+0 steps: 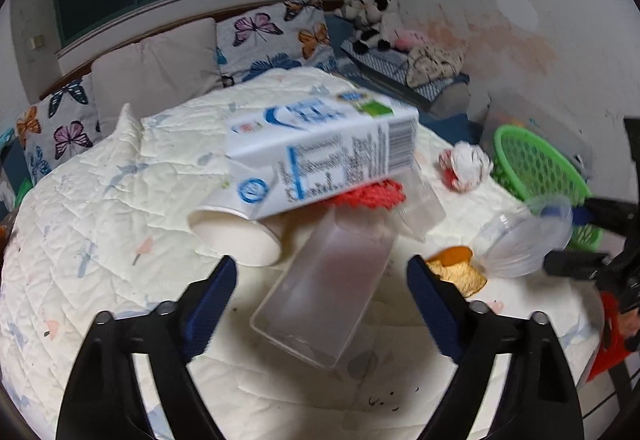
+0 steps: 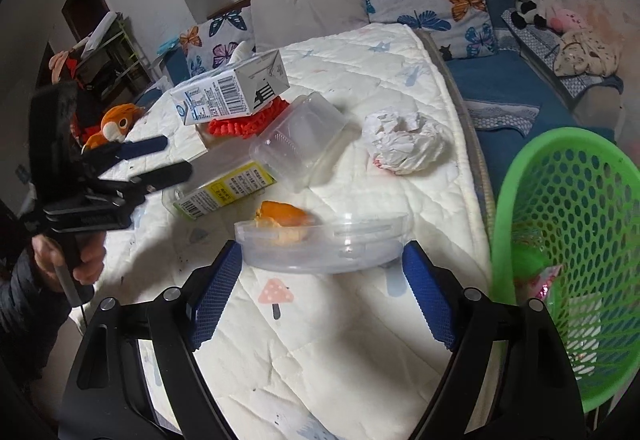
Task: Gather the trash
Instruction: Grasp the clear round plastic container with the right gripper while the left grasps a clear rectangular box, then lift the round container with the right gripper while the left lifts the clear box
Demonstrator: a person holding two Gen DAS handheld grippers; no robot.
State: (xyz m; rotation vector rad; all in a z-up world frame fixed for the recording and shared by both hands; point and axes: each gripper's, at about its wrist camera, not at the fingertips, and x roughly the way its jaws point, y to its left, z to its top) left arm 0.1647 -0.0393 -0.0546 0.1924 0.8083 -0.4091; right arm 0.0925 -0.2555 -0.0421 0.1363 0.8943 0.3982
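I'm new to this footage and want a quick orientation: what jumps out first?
A blue-and-white milk carton lies atop a heap of litter mid-bed, over red crinkled packaging and a clear plastic box. A green perforated plastic basket stands at the bed's right edge. A round clear plastic lid sits between the right hand-held gripper's blue pads.

A white-and-blue milk carton point(image 2: 230, 92) is seen lying on its side atop red foam netting point(image 2: 244, 124) on a quilted bed. A clear plastic box point(image 2: 300, 144) is tipped beside it, near a crumpled white paper ball point(image 2: 404, 144). Orange peel point(image 2: 284, 218) lies behind a clear round lid point(image 2: 324, 244). A green mesh basket point(image 2: 576, 224) is placed at the bed's edge.
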